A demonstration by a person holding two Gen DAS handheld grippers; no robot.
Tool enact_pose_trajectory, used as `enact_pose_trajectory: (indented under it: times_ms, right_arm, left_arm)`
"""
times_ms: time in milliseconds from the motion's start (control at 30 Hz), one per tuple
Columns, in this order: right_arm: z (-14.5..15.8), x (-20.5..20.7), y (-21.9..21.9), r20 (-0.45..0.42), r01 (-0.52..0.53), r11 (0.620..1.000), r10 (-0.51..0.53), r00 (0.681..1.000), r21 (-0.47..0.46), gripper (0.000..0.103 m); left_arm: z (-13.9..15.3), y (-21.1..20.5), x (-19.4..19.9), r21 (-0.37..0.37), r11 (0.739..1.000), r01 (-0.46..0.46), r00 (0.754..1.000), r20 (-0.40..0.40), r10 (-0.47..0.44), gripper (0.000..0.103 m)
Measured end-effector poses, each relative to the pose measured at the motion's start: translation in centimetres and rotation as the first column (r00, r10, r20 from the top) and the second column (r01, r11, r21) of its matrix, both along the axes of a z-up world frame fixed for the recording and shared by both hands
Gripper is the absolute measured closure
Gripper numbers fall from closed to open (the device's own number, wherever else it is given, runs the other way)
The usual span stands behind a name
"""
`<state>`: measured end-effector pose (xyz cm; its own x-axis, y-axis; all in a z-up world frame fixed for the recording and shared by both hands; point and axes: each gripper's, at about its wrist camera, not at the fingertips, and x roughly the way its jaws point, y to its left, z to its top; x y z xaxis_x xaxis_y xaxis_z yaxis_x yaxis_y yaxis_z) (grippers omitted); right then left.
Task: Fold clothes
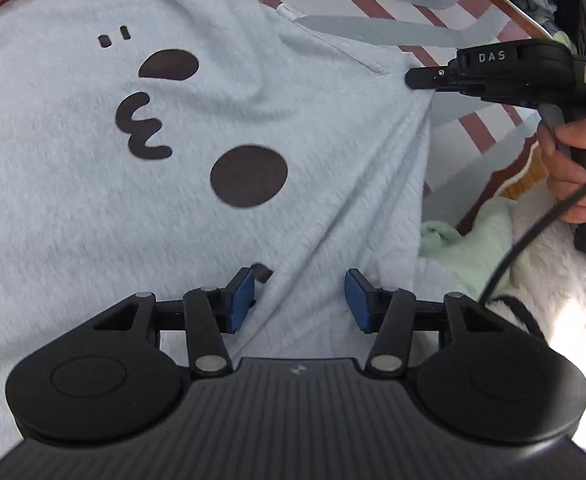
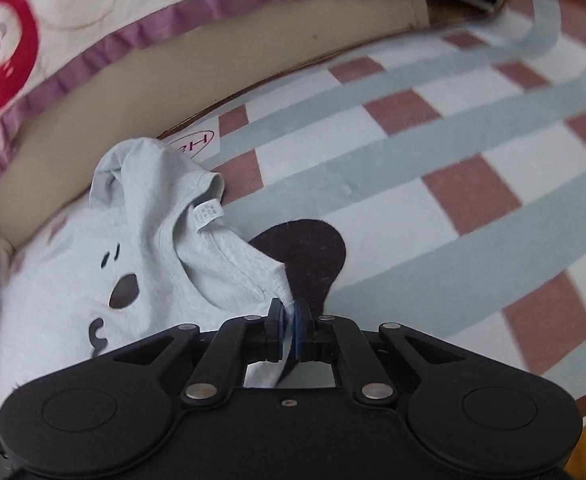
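Right wrist view: right gripper point(image 2: 289, 316) pads nearly together, pinching a thin edge of the shirt point(image 2: 165, 248) beside its neckline. Left gripper point(image 1: 299, 296) jaws spread wide over the cloth, holding nothing. Shirt is pale grey knit with dark rounded prints, spread on a plush striped blanket point(image 2: 433, 152), creases radiating from the pinch.
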<state>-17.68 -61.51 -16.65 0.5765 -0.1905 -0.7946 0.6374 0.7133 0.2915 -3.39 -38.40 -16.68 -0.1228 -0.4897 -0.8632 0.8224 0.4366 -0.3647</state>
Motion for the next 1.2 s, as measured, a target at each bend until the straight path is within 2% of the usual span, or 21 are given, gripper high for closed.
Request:
enact_pose_trajectory:
  times_ms: [133,167,200,300,367,433,467,500,533,600,700,767,833,933,1000,1067,1100,1200]
  right_arm:
    - [1.4,0.5,1.6,-0.091,0.005,0.980,-0.023,0.996,-0.198,0.098]
    - [1.7,0.3,1.4,-0.092,0.022,0.972,-0.044,0.995,-0.233,0.088]
    - [2.0,0.0,1.1,-0.087,0.043,0.964,-0.068,0.994,-0.264,0.086]
    - [2.7,-1.3,-1.6,0.098,0.038,0.997,-0.031,0.995,-0.072,0.086]
    - [3.6,-0.2,-2.4,0.168,-0.057,0.998,0.054,0.984,0.015,0.085]
    - [5.1,1.7,-3.0,0.237,-0.174,0.980,0.147,0.960,0.100,0.084]
    - [6.0,3.1,-3.1,0.250,-0.242,0.963,0.207,0.946,0.119,0.079]
    - [6.9,4.7,-3.1,0.259,-0.308,0.942,0.267,0.928,0.133,0.067]
    - [7.8,6.2,-3.2,0.254,-0.345,0.931,0.306,0.917,0.124,0.063]
    - [8.5,9.5,-4.2,0.264,-0.355,0.928,0.316,0.911,0.114,0.062]
    - [6.5,14.0,-6.3,0.278,-0.367,0.913,0.311,0.909,0.178,0.063]
    - [3.2,14.5,-7.1,0.279,-0.346,0.906,0.276,0.920,0.244,0.063]
    - [0.1,14.1,-7.8,0.273,-0.338,0.879,0.252,0.928,0.336,0.072]
    - [-2.8,13.5,-9.0,0.258,-0.283,0.854,0.183,0.949,0.436,0.074]
    - [-3.7,13.8,-9.7,0.262,-0.255,0.849,0.144,0.954,0.462,0.071]
    - [-4.4,14.4,-9.6,0.275,-0.252,0.839,0.128,0.953,0.483,0.071]
    - [-4.8,14.7,-9.2,0.265,-0.251,0.837,0.132,0.955,0.487,0.071]
    - [-4.9,15.1,-8.4,0.184,-0.220,0.865,0.151,0.971,0.451,0.070]
  left_arm:
    - [1.7,3.0,1.9,0.020,0.999,-0.041,0.995,-0.090,0.043,0.053]
    - [2.9,3.8,2.6,0.032,0.998,-0.045,0.997,-0.062,0.047,0.053]
    - [4.2,4.6,3.3,0.045,0.998,-0.050,0.998,-0.034,0.051,0.053]
    - [8.5,6.4,5.5,0.079,0.995,-0.065,0.997,0.052,0.061,0.053]
    - [11.3,6.6,7.0,0.096,0.990,-0.103,0.990,0.111,0.092,0.053]
    - [13.3,6.5,8.3,0.119,0.982,-0.144,0.979,0.164,0.124,0.053]
    - [14.3,6.4,8.9,0.129,0.978,-0.165,0.972,0.190,0.139,0.053]
    - [15.3,6.4,9.5,0.139,0.973,-0.187,0.964,0.217,0.154,0.053]
    - [16.2,6.3,10.1,0.148,0.967,-0.208,0.955,0.243,0.168,0.053]
    - [18.0,6.0,11.3,0.169,0.955,-0.244,0.936,0.300,0.186,0.050]
    - [18.0,3.1,12.0,0.249,0.944,-0.219,0.901,0.424,0.097,0.050]
    - [17.0,1.5,12.3,0.234,0.951,-0.200,0.891,0.447,0.077,0.050]
    - [15.3,0.3,12.7,0.203,0.959,-0.196,0.888,0.451,0.086,0.050]
    - [12.5,-1.5,14.1,0.092,0.968,-0.232,0.887,0.428,0.172,0.050]
    - [11.0,-2.3,15.4,-0.006,0.957,-0.290,0.872,0.410,0.266,0.050]
    - [9.2,-2.6,16.8,-0.073,0.936,-0.345,0.855,0.388,0.345,0.050]
    - [8.3,-2.8,17.4,-0.083,0.929,-0.360,0.847,0.388,0.363,0.050]
    - [5.5,-3.4,19.2,-0.115,0.906,-0.408,0.824,0.382,0.419,0.050]
